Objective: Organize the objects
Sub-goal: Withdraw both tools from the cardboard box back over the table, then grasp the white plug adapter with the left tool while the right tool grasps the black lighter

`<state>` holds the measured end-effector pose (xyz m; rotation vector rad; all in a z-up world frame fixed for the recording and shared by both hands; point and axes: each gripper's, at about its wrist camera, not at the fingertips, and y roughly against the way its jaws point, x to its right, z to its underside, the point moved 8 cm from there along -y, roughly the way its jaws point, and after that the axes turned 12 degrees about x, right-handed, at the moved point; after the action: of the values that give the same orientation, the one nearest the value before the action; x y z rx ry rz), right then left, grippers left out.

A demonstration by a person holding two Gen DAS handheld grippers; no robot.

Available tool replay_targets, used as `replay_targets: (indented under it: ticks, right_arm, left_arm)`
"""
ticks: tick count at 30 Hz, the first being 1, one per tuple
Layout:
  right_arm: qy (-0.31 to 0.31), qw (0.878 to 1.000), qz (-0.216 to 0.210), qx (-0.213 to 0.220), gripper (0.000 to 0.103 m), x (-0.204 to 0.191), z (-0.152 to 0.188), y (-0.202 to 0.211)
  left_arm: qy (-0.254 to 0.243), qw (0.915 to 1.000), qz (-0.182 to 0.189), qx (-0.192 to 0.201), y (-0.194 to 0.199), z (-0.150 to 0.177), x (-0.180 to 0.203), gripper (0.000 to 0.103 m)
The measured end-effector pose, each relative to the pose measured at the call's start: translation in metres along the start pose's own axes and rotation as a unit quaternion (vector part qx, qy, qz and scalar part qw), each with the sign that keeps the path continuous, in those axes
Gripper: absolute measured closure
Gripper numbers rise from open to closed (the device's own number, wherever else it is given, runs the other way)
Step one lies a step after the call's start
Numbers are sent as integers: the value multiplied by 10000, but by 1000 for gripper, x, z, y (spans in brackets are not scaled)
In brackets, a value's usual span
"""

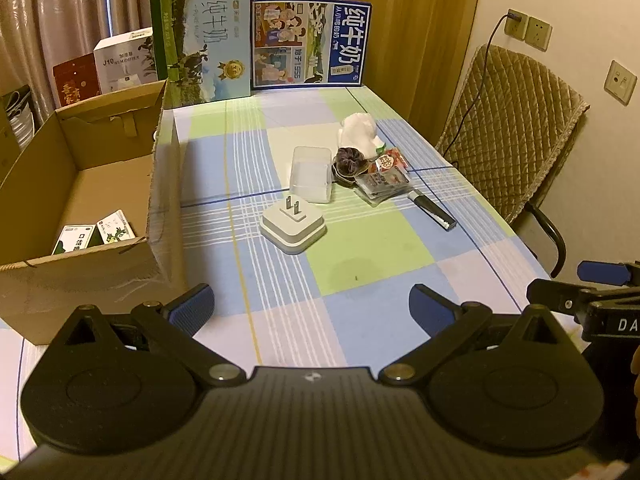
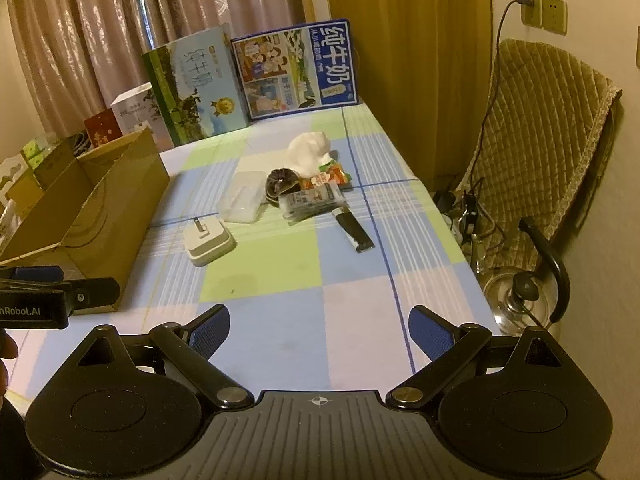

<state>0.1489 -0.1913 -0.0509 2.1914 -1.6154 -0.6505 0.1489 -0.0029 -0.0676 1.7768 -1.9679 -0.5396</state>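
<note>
Both grippers, left (image 1: 311, 308) and right (image 2: 319, 326), are hovering with jaws apart, empty; white plug adapter (image 1: 293, 227) lying ahead. Only left view is showing cartons (image 1: 96, 236) inside the cardboard box (image 1: 116, 176).

Claws: two, left claw (image 1: 311, 307) and right claw (image 2: 319, 328), each with two blue pads
Cardboard box (image 1: 80, 184): one, at the table's left edge
Small cartons (image 1: 96, 235) in the box: two
Milk cases (image 1: 204, 40) at the table's far edge: two
Plug adapter (image 1: 293, 227): one
Clear plastic case (image 1: 312, 174): one
Scrunchie (image 1: 349, 160): one
White cloth (image 1: 358, 130): one
Snack packets (image 1: 386, 176): at least two, overlapping, exact count unclear
Black tube (image 1: 434, 210): one
Chair (image 1: 512, 128): one
Kettle (image 2: 520, 300): one
</note>
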Motion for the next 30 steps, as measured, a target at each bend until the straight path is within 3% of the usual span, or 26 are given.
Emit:
replay_targets:
  ticks: [11,21,30]
  right_arm:
    - [45,10000,65,-61,9,10,-2,-25]
    - [87,9998,100,-137,10,28,-16,-72]
    - [301,9989,-18,-363,31,35,-22,-134]
  left_arm:
    - [-67,9999,-29,-69,-26,-1,2,1]
    - [-275,9994,-175,-93,-79,-4,5,1]
    - [-464,9981,-392,-136,-136,1,-2,1]
